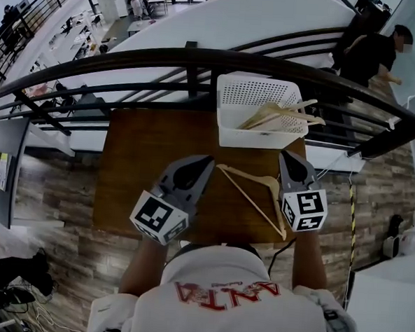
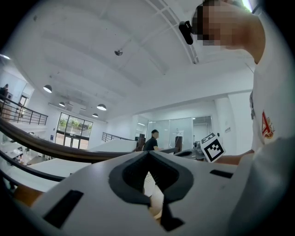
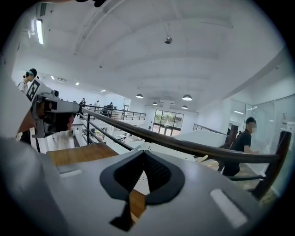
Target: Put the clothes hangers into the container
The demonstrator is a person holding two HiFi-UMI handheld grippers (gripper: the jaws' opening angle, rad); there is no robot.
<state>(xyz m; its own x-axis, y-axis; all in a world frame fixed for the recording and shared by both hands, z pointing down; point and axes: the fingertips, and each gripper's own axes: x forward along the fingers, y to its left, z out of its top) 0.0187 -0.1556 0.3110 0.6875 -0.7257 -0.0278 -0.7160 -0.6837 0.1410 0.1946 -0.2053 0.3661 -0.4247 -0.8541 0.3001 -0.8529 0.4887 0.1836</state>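
Hanger on table, between left tongs and right tongs

Head view: high, steeply down over table, far edge at rail. 2 gripper views: low, close behind own jaws, near level, facing rail. All 3 share rail and standing person beyond.

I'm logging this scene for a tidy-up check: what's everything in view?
table: one, brown wood, under the grippers
container: one, white, perforated, table's far right edge
hangers in container: at least two, pale wood, lying inside
hanger on table: one, pale wood, between the grippers
railing: one, dark, beyond the table
bystander: one, black clothes, upper right
left gripper: one, grey, shut
right gripper: one, grey, shut
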